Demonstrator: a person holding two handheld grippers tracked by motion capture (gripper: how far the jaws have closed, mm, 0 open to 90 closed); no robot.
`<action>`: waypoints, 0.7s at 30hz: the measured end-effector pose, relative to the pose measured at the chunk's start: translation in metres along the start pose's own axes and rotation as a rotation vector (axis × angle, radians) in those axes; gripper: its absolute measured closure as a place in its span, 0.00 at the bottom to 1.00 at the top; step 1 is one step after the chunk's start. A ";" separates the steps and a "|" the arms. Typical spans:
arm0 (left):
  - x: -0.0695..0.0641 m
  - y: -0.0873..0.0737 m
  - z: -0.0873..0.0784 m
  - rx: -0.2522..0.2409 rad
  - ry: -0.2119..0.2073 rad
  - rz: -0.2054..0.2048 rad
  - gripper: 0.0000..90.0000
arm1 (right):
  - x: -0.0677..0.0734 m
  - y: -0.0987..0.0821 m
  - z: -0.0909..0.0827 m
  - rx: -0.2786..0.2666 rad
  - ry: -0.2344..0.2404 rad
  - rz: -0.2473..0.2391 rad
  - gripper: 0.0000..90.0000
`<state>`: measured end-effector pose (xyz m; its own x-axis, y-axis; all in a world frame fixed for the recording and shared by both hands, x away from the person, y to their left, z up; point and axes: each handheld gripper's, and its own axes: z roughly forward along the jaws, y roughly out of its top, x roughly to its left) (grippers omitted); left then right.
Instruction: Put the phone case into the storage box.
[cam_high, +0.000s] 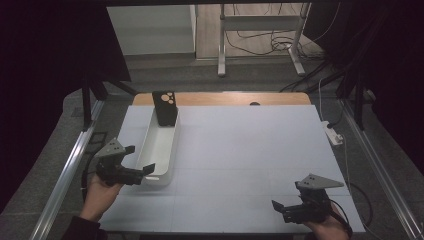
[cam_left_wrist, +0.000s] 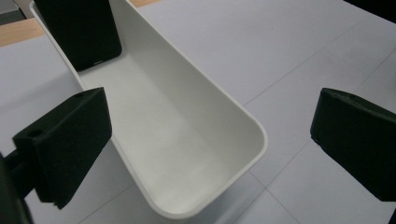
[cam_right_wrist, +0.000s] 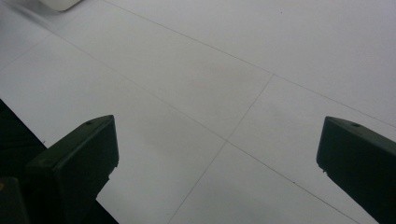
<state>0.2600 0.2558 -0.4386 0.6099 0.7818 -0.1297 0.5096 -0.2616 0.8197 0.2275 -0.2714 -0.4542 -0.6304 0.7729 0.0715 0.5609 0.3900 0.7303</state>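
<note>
A long white bin (cam_high: 171, 150) lies on the left of the table, running away from me. A black phone case (cam_high: 165, 107) with round camera cut-outs leans upright at its far end. My left gripper (cam_high: 140, 159) is open, its jaws standing either side of the bin's near end without touching it. In the left gripper view the bin's rim (cam_left_wrist: 254, 128) curves between the wide jaws of the left gripper (cam_left_wrist: 210, 121), with the phone case (cam_left_wrist: 81, 32) at the far end. My right gripper (cam_high: 287, 205) hovers open over bare table near the front right; the right gripper (cam_right_wrist: 217, 140) holds nothing.
A pale mat (cam_high: 240, 145) covers the table, with a wooden strip (cam_high: 225, 98) at the back. A white power strip (cam_high: 333, 134) lies past the right edge. Metal rails flank both sides. The bin's corner (cam_right_wrist: 58, 3) shows in the right gripper view.
</note>
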 end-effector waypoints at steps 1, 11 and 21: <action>-0.001 -0.001 0.000 0.001 0.000 0.001 0.00 | 0.000 0.000 0.000 0.000 -0.001 -0.001 0.00; -0.006 -0.008 -0.009 -0.003 0.000 -0.004 0.00 | 0.000 0.000 0.000 0.000 0.000 0.000 0.00; -0.012 -0.019 -0.022 -0.020 0.009 -0.014 0.00 | 0.000 0.000 0.001 0.005 0.002 -0.005 0.00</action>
<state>0.2296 0.2641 -0.4404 0.5976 0.7902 -0.1360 0.5056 -0.2397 0.8288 0.2275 -0.2707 -0.4545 -0.6342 0.7701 0.0687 0.5604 0.3967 0.7271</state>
